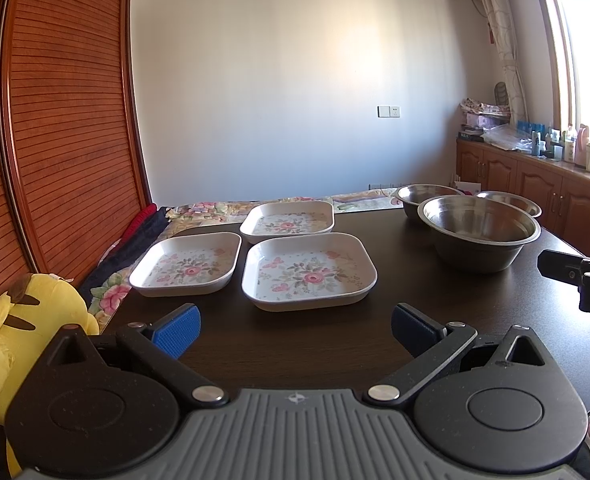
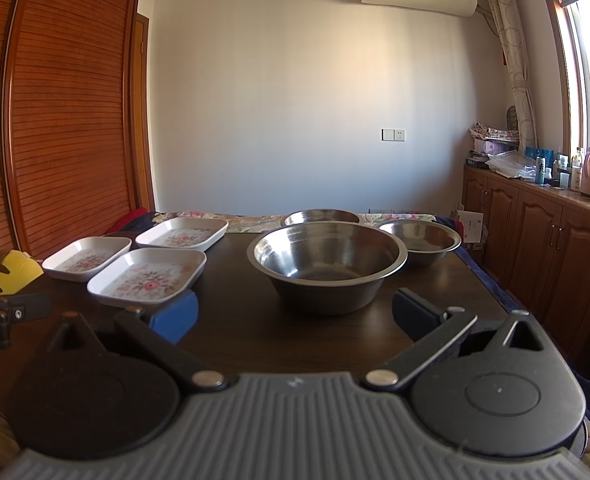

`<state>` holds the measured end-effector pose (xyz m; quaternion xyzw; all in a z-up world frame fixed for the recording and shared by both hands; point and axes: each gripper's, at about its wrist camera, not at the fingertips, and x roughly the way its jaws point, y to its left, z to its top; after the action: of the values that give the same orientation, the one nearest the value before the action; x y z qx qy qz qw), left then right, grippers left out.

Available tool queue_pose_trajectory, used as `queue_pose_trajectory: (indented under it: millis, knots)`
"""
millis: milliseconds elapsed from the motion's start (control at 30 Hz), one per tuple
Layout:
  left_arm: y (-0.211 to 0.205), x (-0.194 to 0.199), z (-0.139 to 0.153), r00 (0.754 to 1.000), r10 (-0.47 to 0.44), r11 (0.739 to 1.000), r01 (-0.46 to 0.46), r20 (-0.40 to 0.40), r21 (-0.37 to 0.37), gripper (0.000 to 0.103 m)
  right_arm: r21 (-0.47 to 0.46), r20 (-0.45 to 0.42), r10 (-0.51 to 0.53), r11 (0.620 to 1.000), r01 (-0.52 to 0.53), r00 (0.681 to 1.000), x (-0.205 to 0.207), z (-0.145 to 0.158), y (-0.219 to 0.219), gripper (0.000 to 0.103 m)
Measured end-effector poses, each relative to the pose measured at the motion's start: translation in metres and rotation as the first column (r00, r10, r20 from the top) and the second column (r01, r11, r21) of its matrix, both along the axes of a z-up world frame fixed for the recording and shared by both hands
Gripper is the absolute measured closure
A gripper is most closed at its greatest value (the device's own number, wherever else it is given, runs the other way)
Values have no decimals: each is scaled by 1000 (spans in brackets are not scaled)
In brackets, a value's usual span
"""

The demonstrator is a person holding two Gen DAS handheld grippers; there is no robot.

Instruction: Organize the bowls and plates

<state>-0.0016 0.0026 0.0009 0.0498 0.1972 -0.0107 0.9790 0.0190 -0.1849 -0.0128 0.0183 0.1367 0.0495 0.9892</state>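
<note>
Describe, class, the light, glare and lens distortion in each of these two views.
Left wrist view: window blown out white at right, wooden door bowed by the fisheye, glare on the nearest floral plate. Right wrist view: daylight from the right, bright glints inside the big steel bowl, dark table sheen, cabinets curved.

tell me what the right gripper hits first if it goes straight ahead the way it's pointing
Most likely the large steel bowl, which sits straight ahead of the open right gripper. Whether it meets the rim or passes above is unclear.
</note>
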Motion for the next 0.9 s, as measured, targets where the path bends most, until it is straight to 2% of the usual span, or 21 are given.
queue_pose_trajectory:
  millis: [333,567,767,900]
  knots:
    - [2,3,-3,1000,1,1000,-1,-17,1,0,-3,-4,3,1000,-4,1000,2,-1,-3,0]
    - [8,16,-8,998,-1,1000,2,-59,8,0,-2,-14,15,1000,-15,1000,12,-3,6,0]
    - [19,29,-11,996,-16,1000,18,-90,19,0,-8,-9,62,998,-62,998,29,1,21,0]
    - [26,40,-12,995,-2,999,7,-102,51,0,-12,-27,117,993,-117,993,48,0,39,0]
